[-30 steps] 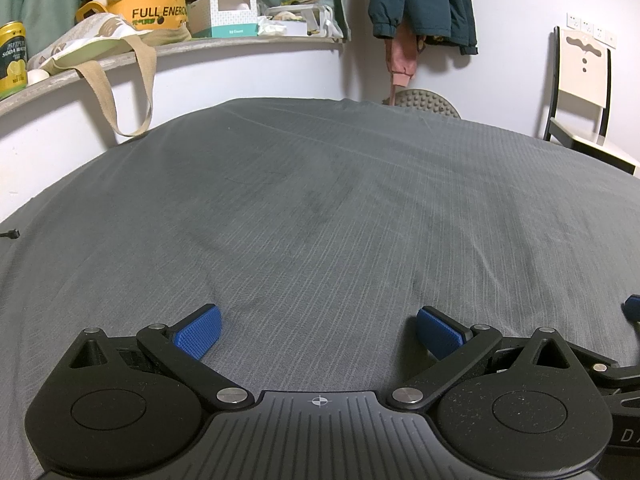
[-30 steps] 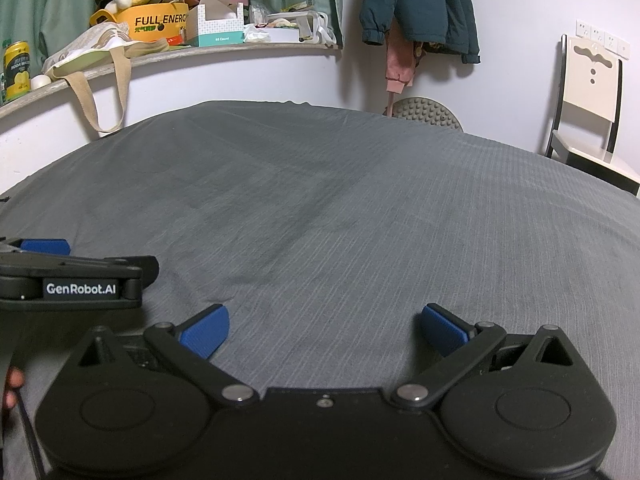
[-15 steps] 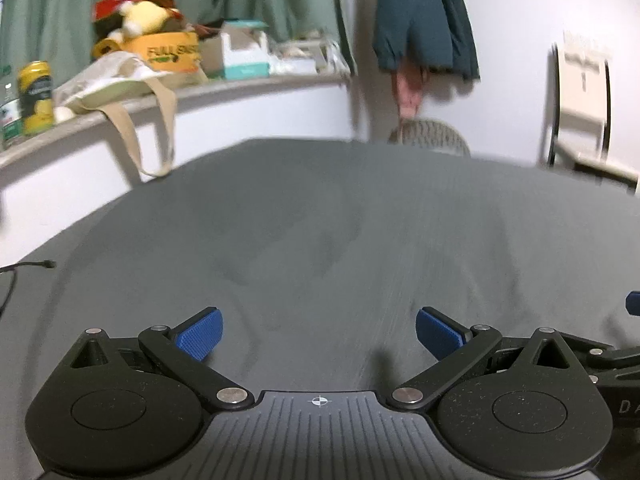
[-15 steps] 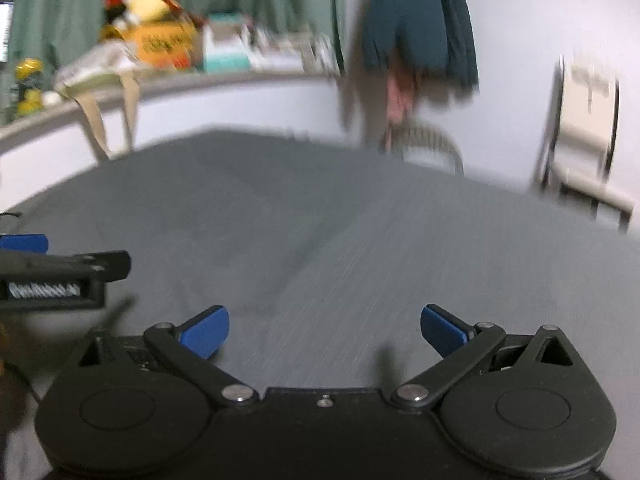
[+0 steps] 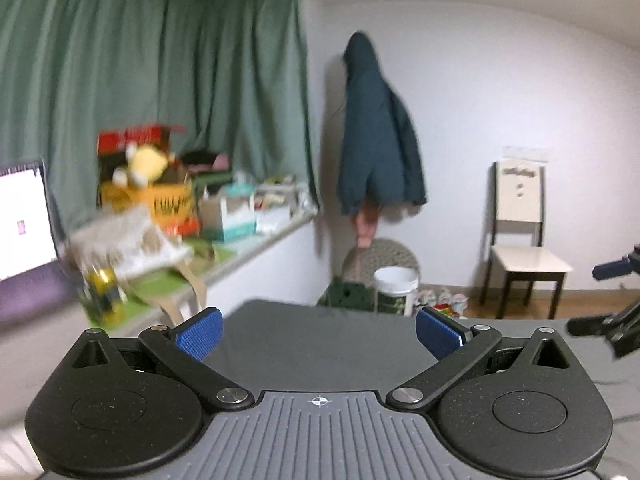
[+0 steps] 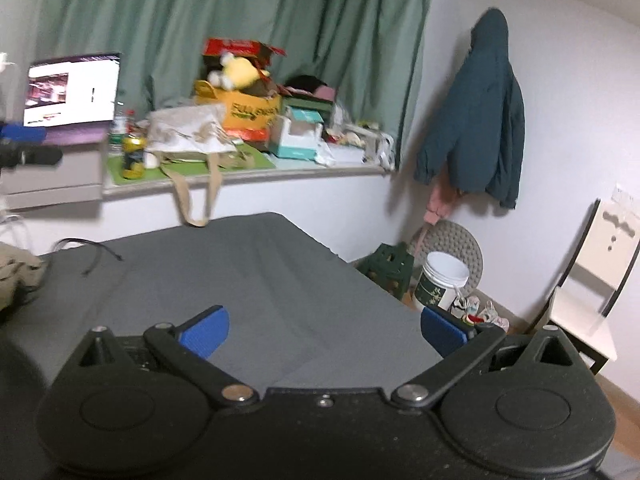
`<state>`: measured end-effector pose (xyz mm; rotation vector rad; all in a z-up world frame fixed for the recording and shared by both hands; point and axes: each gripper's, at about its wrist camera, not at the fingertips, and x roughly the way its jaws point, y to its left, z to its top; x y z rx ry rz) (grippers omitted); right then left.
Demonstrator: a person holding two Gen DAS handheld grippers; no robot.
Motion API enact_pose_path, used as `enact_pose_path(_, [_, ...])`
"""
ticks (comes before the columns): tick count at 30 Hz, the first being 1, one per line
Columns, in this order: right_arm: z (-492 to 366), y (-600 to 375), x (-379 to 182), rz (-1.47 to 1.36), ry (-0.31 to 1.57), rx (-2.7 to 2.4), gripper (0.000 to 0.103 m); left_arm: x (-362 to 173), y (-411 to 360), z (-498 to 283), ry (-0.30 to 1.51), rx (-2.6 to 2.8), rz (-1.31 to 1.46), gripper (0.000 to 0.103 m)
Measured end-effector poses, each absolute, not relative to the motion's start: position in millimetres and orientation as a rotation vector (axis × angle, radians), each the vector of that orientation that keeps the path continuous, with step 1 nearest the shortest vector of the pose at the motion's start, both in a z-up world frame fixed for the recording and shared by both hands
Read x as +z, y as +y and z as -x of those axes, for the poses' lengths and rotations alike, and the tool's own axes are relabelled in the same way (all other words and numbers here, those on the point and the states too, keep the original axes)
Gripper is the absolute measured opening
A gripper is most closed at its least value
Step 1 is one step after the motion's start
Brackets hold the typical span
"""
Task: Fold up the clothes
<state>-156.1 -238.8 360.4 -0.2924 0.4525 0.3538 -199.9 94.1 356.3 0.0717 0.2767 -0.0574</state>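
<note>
both cameras tilted up off the grey bed sheet (image 6: 248,280). left hand-held gripper (image 5: 318,334) and right hand-held gripper (image 6: 324,330) wide, empty; swing toward beige garment (image 6: 18,276), frame's left edge.

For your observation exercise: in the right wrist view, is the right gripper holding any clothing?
No. The right gripper is open with only bare grey bed showing between its blue fingers.

Grey bed surface (image 6: 256,280) – open ahead, room to pass | left edge – khaki garment (image 6: 16,276) and black cable (image 6: 96,252) intrude | beyond – cluttered shelf (image 6: 240,176), tote straps (image 6: 196,200) overhanging the far edge
</note>
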Motion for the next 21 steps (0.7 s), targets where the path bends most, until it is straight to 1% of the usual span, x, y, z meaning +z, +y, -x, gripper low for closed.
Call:
enact_pose_path(2, [183,-243,376,0.282,0.43,0.334,0.103,384,126,224,0.304,-0.041,-0.094,0.103])
enact_pose_path(5, [218,-246,386,0.242,0.401,0.284,0.103,417,179,257,0.355,0.022,-0.121,0.103])
enact_pose_path(7, [233,-250,385,0.202,0.421,0.323,0.103,427,220,276,0.42,0.106,-0.15,0.103])
enact_pose_path(9, [240,-251,382,0.164,0.462,0.425,0.103,422,262,290,0.504,0.226,-0.196,0.103])
enact_pose_path(11, [240,-241,382,0.181,0.509,0.485,0.103,401,299,295,0.61,0.322,-0.223,0.103])
enact_pose_path(14, [230,-225,383,0.196,0.574,0.512,0.103,349,358,291,0.778,0.418,-0.173,0.103])
enact_pose_path(16, [224,-219,386,0.197,0.599,0.521,0.103,307,389,284,0.863,0.481,-0.123,0.099])
enact_pose_path(17, [223,-217,388,0.198,0.609,0.511,0.103,285,399,278,0.91,0.498,-0.12,0.097])
enact_pose_path(21, [220,-222,394,0.159,0.659,0.47,0.103,208,410,253,1.069,0.518,-0.233,0.096])
